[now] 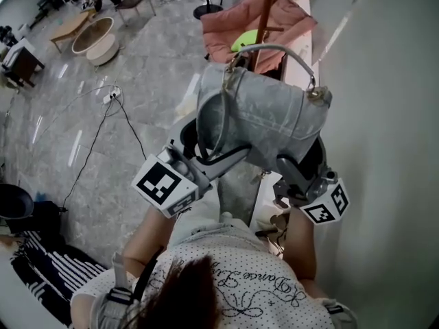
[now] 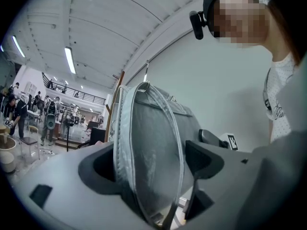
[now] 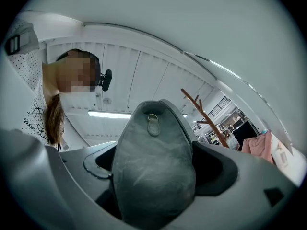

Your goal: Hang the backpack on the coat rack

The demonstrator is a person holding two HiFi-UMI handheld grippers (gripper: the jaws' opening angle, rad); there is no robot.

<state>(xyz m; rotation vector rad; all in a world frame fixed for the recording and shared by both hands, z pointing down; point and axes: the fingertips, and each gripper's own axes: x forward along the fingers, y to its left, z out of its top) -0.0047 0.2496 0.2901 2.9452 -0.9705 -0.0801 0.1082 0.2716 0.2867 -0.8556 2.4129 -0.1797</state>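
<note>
Grey marble floor (image 1: 137,67) lies wide and open to the left, while a white wall (image 1: 384,149) stands close on the right. Between them the grey backpack (image 1: 264,118) is held up off the floor with its flap closed. Its base is toward the person and its long axis runs up to the arched top handle (image 1: 281,50), which in the head view overlaps the brown pole of the coat rack (image 1: 267,9). The left claw (image 2: 151,162) is clenched on the bag's strap side, and the right claw (image 3: 153,171) is clenched on the opposite edge. A pink garment (image 1: 223,29) hangs draped around the pole. Well to the left on the floor, a cable (image 1: 103,129) trails and a round white tub (image 1: 96,40) sits, its contents not discernible.
</note>
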